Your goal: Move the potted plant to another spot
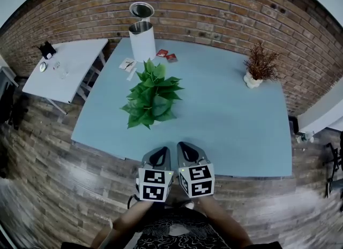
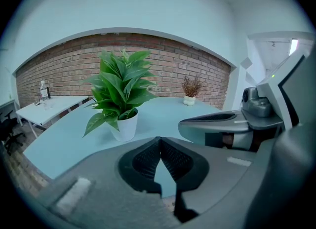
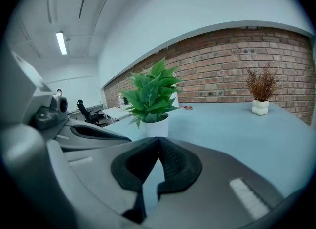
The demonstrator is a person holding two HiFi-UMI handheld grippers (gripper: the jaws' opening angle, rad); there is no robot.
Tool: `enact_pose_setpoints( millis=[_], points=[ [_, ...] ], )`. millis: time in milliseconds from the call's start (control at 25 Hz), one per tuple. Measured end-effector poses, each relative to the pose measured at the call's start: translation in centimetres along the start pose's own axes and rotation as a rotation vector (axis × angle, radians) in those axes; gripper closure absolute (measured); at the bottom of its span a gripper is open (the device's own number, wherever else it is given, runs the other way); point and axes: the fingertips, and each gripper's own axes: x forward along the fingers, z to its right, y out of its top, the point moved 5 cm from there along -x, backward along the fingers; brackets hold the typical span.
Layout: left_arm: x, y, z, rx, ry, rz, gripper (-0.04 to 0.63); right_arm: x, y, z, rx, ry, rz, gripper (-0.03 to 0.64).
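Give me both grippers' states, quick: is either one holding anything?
Left gripper: jaws closed, holding nothing.
Right gripper: jaws closed, holding nothing.

Blue table [image 1: 225, 127] — potted plant [image 1: 151, 96] (green), dried plant [image 1: 260, 65]

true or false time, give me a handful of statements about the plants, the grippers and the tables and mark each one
1. The green potted plant stands on the blue table. True.
2. The right gripper holds the green potted plant. False: its jaws are together on nothing, and it sits short of the plant near the table's near edge.
3. The left gripper is shut and empty. True.
4. The dried plant touches the green one. False: it stands well apart, near the table's far right corner.
5. A white side table stands to the left of the blue one. True.
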Motion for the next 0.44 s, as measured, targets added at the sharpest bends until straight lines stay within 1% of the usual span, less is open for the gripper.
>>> enact_pose_setpoints(
  millis=[440],
  points=[
    [-0.8,-0.3,1.7,0.002,0.013,0.005,0.594,-1.7,-0.5,0.3,-0.005,0.013,0.005,0.611]
  ],
)
